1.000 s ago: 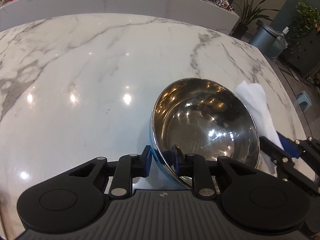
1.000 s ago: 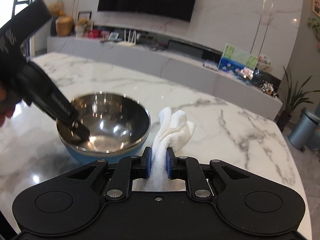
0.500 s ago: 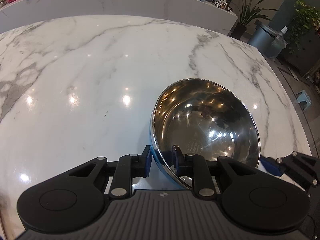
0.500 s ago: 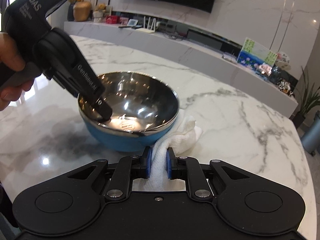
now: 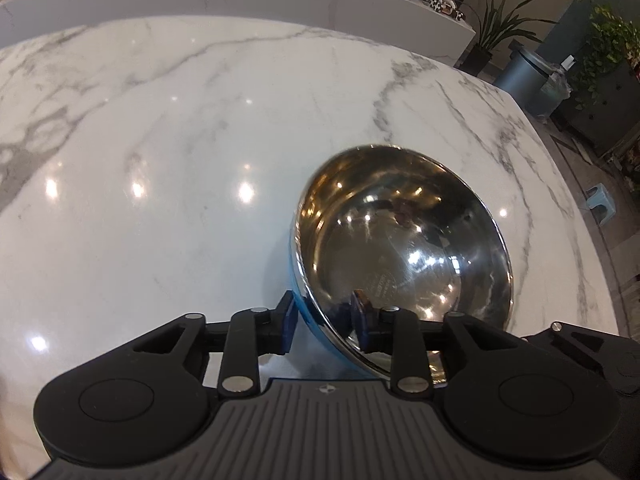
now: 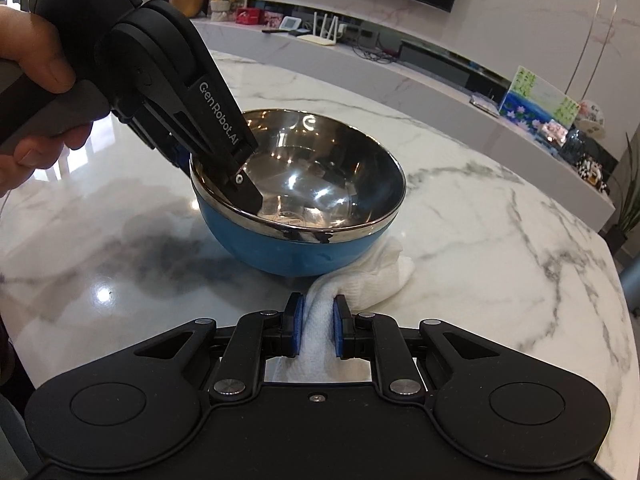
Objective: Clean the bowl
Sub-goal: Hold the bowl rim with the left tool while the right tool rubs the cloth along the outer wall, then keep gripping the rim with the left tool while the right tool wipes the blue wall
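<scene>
On the marble table [image 5: 168, 128], toward its right-hand side in the left wrist view, stands the bowl [image 6: 298, 216], steel inside and blue outside. The left gripper [image 5: 326, 320] straddles the near rim, one finger [image 5: 286, 322] outside against the blue wall, the other inside; its jaws are opening, and the pads look slightly off the rim. The right gripper [image 6: 318, 330] is clamped tight on a white cloth [image 6: 362, 280], which lies on the table touching the bowl's base on its right. Wide bare marble lies left of and behind the bowl; the table edge curves close on the right, with floor, a bin [image 5: 524, 76] and plants beyond. The cloth's far end is hidden behind the bowl; a hand [image 6: 36, 92] is cut off at the frame edge.
</scene>
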